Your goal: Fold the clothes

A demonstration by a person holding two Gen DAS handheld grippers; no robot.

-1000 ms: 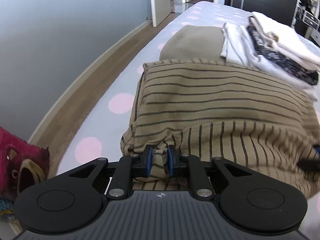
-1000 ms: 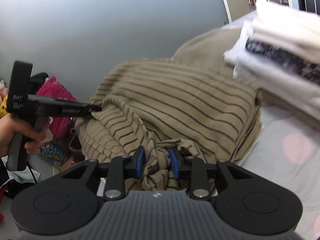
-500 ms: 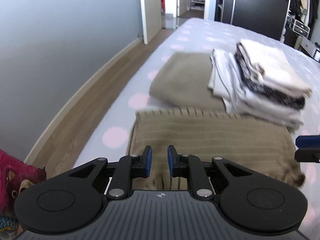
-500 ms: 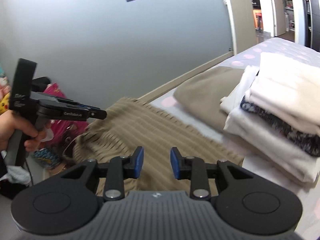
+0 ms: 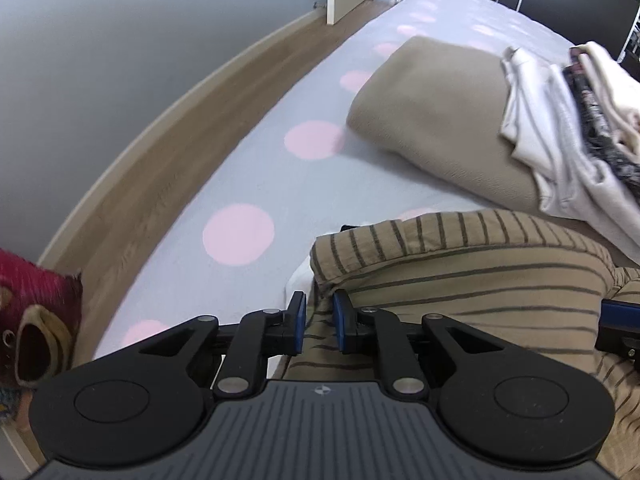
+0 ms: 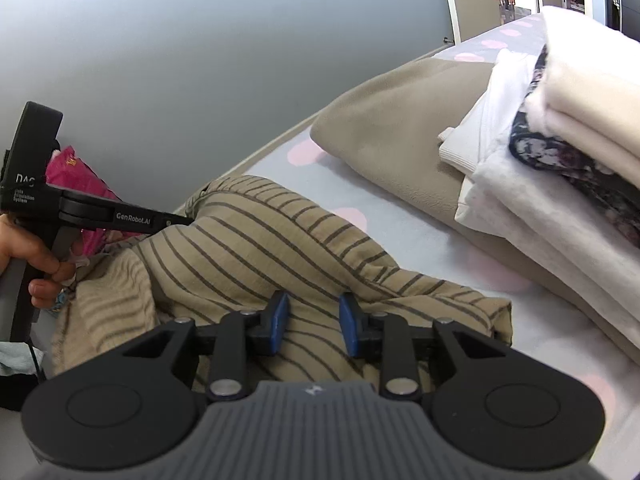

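Two pairs of tongs are on the striped garment (image 5: pixel 460 280), one at each near corner. The left gripper (image 5: pixel 319 320) is pinched narrowly on a tuck of its edge. The right gripper (image 6: pixel 313 322) stands wider, with cloth filling the gap, so it looks clamped too.

A second ago the garment lay broad and fairly flat in front of you. Now it is heaped into a rounded hump between your hands, near the edge of the bed (image 5: pixel 240 168) and just short of the tan folded piece (image 5: pixel 432 120). You appear to be mid-fold, carrying the near edge rather than laying it down, and the hump will need flattening before the next crease.

Your left wrist view shows the wooden floor (image 5: pixel 168 152), a red plush toy (image 5: pixel 36 320) and more spotted sheet beside the garment. Only your right wrist view shows your hand (image 6: pixel 36 256) on the left handle, that tool's tip meeting the hump, and the stack of folded clothes (image 6: pixel 560 160) beside it.
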